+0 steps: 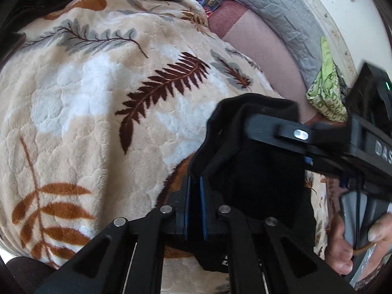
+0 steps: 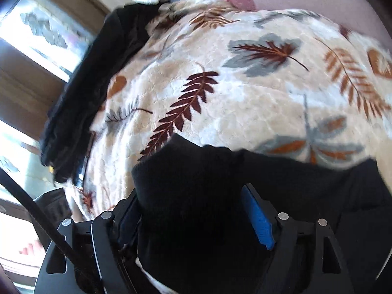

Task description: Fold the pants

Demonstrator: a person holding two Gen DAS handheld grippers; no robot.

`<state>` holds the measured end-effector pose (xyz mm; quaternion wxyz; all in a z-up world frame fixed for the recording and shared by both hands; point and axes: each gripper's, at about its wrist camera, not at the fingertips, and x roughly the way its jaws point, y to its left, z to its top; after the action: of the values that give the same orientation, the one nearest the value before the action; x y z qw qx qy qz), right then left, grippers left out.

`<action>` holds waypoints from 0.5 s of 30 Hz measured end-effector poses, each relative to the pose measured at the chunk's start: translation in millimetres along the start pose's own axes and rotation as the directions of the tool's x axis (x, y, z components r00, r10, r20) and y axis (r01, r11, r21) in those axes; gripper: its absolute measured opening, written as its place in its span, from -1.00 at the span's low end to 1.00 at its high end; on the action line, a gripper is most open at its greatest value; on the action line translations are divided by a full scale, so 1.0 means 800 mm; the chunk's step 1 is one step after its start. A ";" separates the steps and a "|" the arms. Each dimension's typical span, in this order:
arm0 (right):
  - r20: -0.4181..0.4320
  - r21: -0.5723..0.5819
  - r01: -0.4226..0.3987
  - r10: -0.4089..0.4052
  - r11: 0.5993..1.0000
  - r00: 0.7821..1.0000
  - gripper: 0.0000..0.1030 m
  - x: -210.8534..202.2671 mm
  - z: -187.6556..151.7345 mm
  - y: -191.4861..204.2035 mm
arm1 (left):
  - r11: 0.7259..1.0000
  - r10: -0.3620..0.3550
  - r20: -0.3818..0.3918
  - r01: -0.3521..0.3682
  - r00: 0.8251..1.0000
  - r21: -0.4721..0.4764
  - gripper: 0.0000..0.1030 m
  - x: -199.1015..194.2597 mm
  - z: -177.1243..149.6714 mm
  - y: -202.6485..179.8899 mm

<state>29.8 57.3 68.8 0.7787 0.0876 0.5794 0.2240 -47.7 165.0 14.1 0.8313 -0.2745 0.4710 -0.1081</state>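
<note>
- Left wrist view: the left gripper (image 1: pixel 194 191) has its two blue-padded jaws drawn nearly together, clenched on the lower left edge of the black fleece pants (image 1: pixel 257 171).
- The pants lie bunched on the cream plush blanket with fern-leaf print (image 1: pixel 85 98), right of the view's centre and directly ahead of the jaws.
- The right gripper (image 1: pixel 301 133) enters from the right edge; one of its black fingers lies across the upper part of the pants. A hand (image 1: pixel 348 242) grips its handle at lower right.
- Beyond the blanket lie a pink sheet (image 1: pixel 264 51), a grey quilted pillow (image 1: pixel 276 5) and a crumpled green patterned cloth (image 1: pixel 325 93).
- Right wrist view: the right gripper (image 2: pixel 193 210) stands released, its jaws wide apart. The blue pad (image 2: pixel 257 215) of one jaw is exposed, while the opposite jaw is partly hidden by cloth.
- The pants (image 2: pixel 201 183) lie between the jaws; the pads do not press on them.
- A second dark garment (image 2: pixel 80 93) lies along the blanket's (image 2: pixel 245 103) left edge, beside a bright window (image 2: pixel 36 36).
</note>
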 end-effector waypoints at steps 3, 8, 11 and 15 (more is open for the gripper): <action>-0.066 -0.081 0.069 -0.074 0.994 0.995 0.63 0.023 0.013 0.031 | 0.999 -0.048 0.012 0.048 0.999 0.024 -0.87 -0.002 -0.002 -0.015; -0.167 -0.187 0.216 -0.248 0.958 0.954 0.42 0.072 0.019 0.060 | 0.989 -0.148 -0.010 0.148 0.989 0.019 -0.87 0.003 -0.006 -0.026; -0.154 -0.244 0.336 -0.379 0.909 0.912 -0.42 0.084 0.013 0.058 | 0.974 -0.226 -0.011 0.226 0.974 0.007 -0.86 -0.008 -0.003 -0.020; -0.115 -0.196 0.308 -0.333 0.931 0.936 -0.53 0.059 0.005 0.030 | 0.955 -0.295 0.031 0.295 0.955 0.021 0.03 -0.027 -0.001 -0.019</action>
<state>38.5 100.7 38.6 0.7650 -0.0938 0.6194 0.1494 -58.6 161.6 38.4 0.8159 -0.3366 0.4099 -0.2303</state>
